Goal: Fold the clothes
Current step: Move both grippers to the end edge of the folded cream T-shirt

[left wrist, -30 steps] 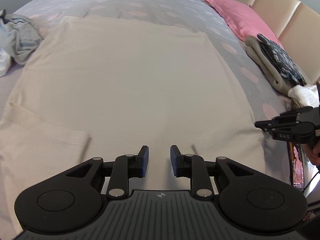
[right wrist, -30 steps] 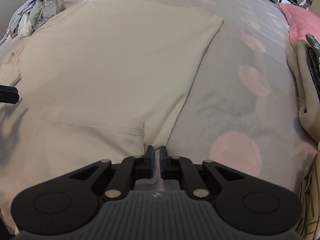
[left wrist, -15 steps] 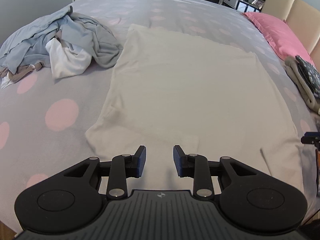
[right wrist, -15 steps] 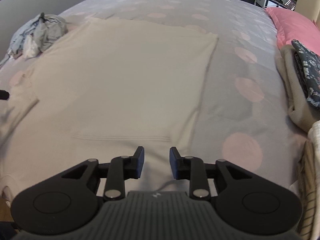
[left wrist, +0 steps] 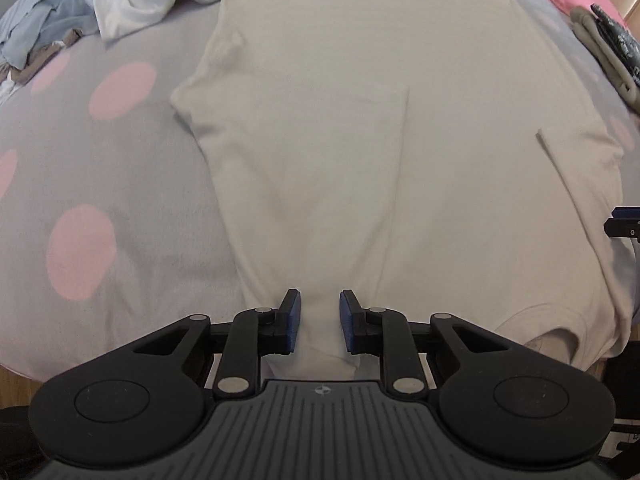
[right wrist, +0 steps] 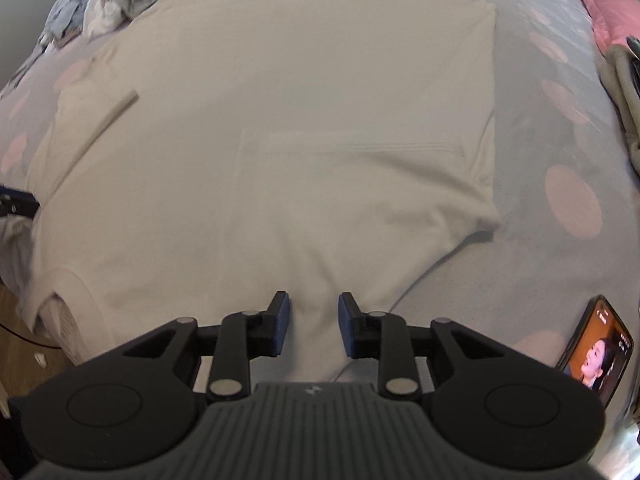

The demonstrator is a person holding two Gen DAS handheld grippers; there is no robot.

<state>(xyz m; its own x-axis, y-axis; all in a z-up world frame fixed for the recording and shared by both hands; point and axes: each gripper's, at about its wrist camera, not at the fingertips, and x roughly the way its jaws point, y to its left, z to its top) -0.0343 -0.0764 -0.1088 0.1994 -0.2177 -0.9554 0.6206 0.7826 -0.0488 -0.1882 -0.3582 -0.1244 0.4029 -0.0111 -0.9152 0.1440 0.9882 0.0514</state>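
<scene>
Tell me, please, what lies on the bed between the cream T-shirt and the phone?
Only bare bedspread, grey with pink dots, separates the cream T-shirt from the phone. The right wrist view shows this; the phone is outside the left view.

Your left gripper (left wrist: 319,322) has its fingers (left wrist: 289,320) parted, nothing between them. Your right gripper (right wrist: 313,324) is likewise spread and empty, level, seemingly side by side with the left.

No legible text anywhere.
</scene>
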